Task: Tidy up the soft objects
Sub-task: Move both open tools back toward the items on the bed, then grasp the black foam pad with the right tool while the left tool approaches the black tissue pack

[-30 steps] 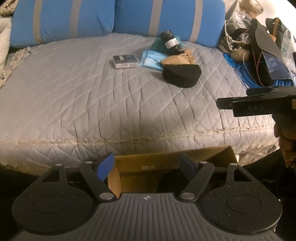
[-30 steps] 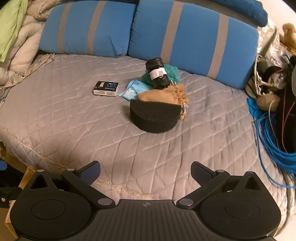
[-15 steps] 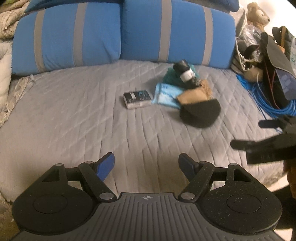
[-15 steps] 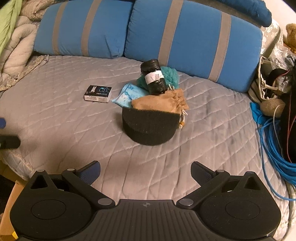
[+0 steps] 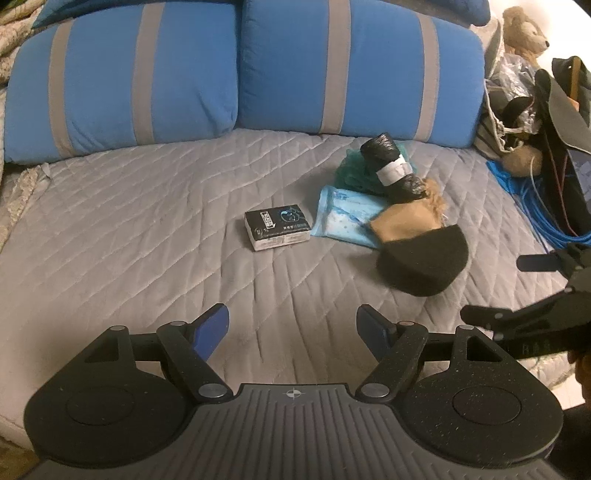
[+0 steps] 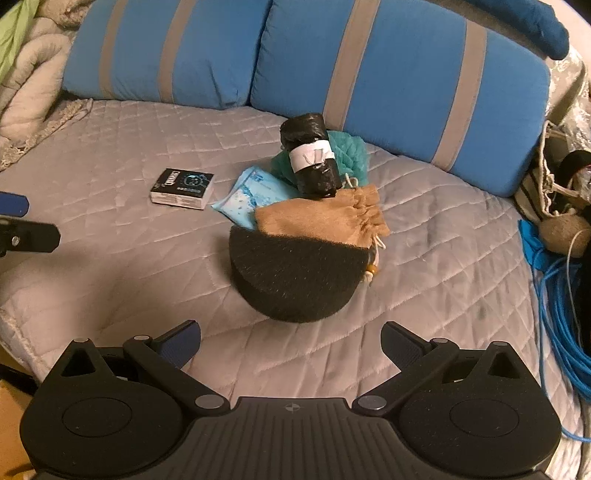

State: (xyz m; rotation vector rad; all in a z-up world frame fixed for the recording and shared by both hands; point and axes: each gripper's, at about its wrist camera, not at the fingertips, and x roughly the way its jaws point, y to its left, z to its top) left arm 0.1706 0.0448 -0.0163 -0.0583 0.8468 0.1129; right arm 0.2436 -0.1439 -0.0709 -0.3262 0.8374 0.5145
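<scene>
With both my left gripper (image 5: 291, 323) and right gripper (image 6: 290, 341) wide and empty, I should straddle the near black foam half-disc (image 6: 297, 275) squarely (it squashes easily).

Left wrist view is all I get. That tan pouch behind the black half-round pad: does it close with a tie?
Observer: Yes. The right wrist view shows a beaded drawstring hanging from the tan pouch over the right end of the black pad.
Visitor: Is the other grabber holding anything?
Observer: No. The right gripper is open and empty, and the pad lies straight ahead of it.
Visitor: Anything at the far left?
Observer: A bright green cloth lies on cream bedding.
</scene>
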